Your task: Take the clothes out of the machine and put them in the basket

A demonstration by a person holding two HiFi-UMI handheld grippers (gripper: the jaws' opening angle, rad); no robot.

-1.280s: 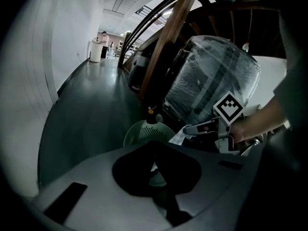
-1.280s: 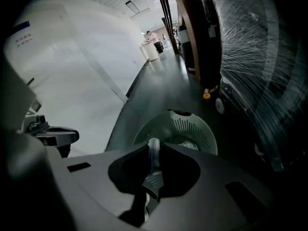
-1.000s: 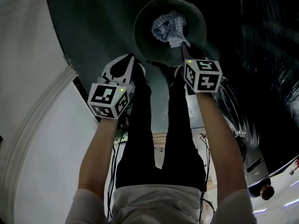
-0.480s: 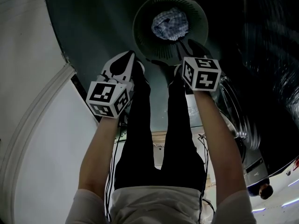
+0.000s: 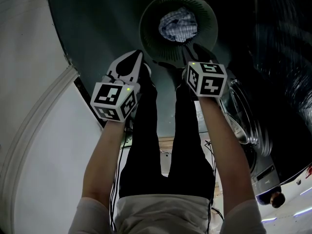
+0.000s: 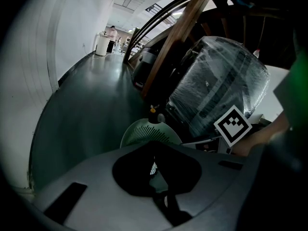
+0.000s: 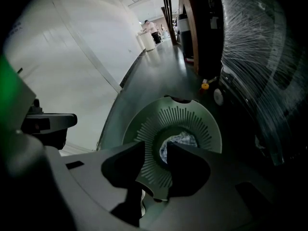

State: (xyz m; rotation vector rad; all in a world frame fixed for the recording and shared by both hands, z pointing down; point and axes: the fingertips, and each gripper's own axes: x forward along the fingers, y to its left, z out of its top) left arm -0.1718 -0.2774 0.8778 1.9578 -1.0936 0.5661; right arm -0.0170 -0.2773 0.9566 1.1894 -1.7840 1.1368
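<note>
A round green slatted basket (image 5: 146,28) stands on the dark floor ahead of my feet, with a checked cloth (image 5: 178,26) bunched in its middle. My right gripper (image 5: 196,50) hovers over the basket's near rim. Its jaws have just been opening and then closing a little, and nothing is between them. In the right gripper view the basket (image 7: 144,129) and the cloth (image 7: 182,139) show through the gap of that gripper (image 7: 156,150). My left gripper (image 5: 134,57) hangs left of the basket, shut and holding nothing. In its own view the basket (image 6: 144,131) lies beyond the left gripper (image 6: 154,160).
The washing machine (image 5: 251,126), wrapped in plastic film (image 6: 216,81), stands at the right. A white curved wall (image 5: 34,82) runs along the left. My legs in black trousers (image 5: 146,130) are below the grippers. A small yellow-topped object (image 7: 205,86) sits beyond the basket.
A second ago the right gripper held a corner of the checked cloth above the basket. It has let go, and the cloth now lies bunched in the basket. The left gripper has stayed put.
</note>
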